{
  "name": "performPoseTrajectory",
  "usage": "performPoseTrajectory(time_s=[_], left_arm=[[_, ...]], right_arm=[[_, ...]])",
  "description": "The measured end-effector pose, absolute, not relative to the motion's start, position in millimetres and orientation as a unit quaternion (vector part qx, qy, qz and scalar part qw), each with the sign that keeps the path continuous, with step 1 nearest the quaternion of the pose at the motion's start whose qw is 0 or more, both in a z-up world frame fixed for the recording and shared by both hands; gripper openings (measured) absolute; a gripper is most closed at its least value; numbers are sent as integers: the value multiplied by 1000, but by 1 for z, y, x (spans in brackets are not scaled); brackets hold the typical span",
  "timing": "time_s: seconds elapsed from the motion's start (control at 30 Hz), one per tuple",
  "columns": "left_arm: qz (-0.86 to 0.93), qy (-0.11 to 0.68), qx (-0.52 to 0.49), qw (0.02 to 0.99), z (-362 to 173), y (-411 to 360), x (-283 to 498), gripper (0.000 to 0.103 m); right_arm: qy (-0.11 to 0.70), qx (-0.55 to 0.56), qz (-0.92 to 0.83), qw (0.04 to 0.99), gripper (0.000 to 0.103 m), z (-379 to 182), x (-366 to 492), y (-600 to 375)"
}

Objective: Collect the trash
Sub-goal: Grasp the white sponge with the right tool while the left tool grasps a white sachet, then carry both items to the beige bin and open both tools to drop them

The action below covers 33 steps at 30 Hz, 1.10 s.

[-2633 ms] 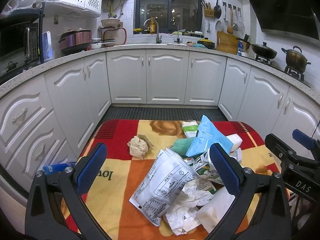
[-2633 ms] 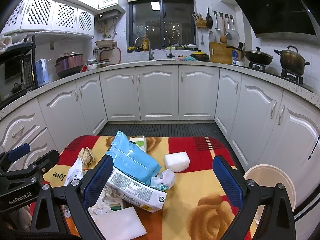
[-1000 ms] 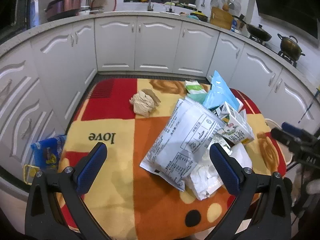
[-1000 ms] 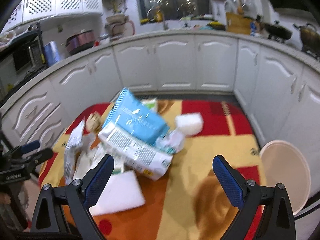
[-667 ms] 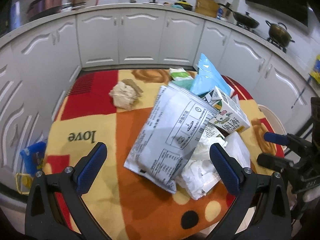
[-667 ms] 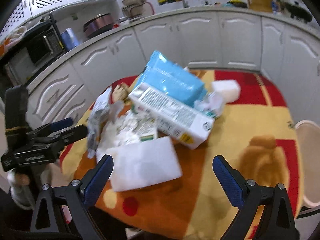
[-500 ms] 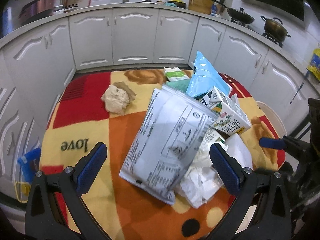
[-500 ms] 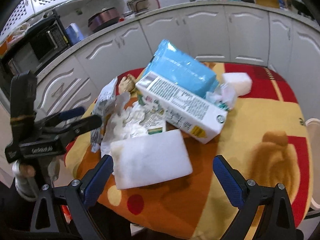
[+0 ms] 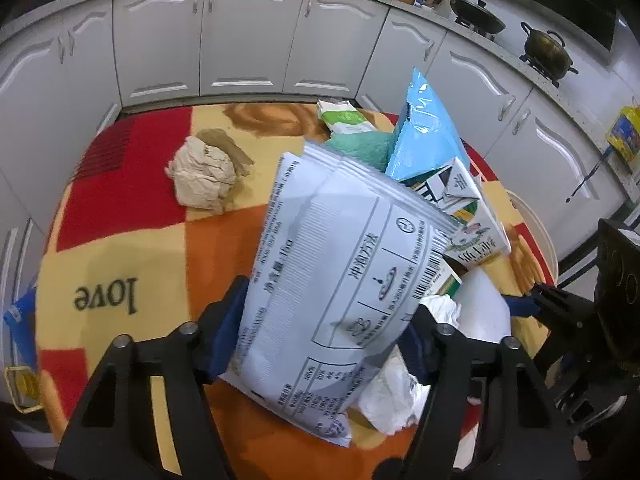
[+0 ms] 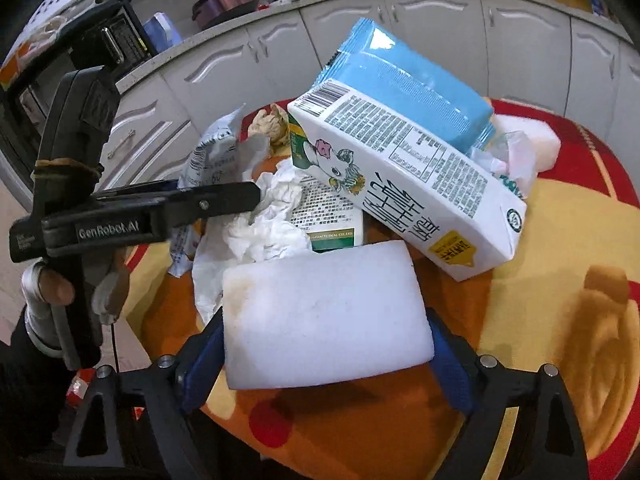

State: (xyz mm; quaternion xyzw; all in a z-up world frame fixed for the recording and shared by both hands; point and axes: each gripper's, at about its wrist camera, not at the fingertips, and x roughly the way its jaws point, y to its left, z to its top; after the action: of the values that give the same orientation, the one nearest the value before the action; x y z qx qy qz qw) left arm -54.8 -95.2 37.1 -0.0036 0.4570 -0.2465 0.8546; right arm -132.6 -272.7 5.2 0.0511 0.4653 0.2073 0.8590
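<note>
A pile of trash lies on a round table with a red, orange and yellow cloth [image 9: 140,248]. My left gripper [image 9: 324,340] is closed around a large white printed pouch [image 9: 340,280], its blue pads against both sides. My right gripper [image 10: 326,340] is closed around a white foam block [image 10: 324,316]. Behind the block lie a white milk carton [image 10: 408,176], a light blue packet [image 10: 404,88] and crumpled white tissue [image 10: 264,216]. A beige paper ball [image 9: 202,180] lies apart at the table's far left.
White kitchen cabinets [image 9: 248,40] curve round the table. A round white bin [image 9: 536,232] stands on the floor by the table's right side. The left gripper [image 10: 132,216] shows in the right wrist view, close to the pile. A blue bag [image 9: 20,320] lies at the left.
Both grippers have moved down into the pile and closed, the left on the white pouch, the right on the foam block. Earlier both were wide open above the table.
</note>
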Motion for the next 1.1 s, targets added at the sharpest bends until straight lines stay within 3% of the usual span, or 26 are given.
performPoseTrajectory(time_s=[0.5, 0.77, 1.1], left_arm=[[-274, 432, -42, 858, 97, -82, -81, 61], [-330, 402, -1, 854, 134, -159, -104, 61], [-388, 419, 25, 820, 135, -289, -112, 62]], right_arm=[[404, 67, 183, 894, 88, 51, -161, -317], [372, 58, 114, 919, 88, 72, -178, -365], [387, 99, -41, 916, 89, 63, -201, -488]])
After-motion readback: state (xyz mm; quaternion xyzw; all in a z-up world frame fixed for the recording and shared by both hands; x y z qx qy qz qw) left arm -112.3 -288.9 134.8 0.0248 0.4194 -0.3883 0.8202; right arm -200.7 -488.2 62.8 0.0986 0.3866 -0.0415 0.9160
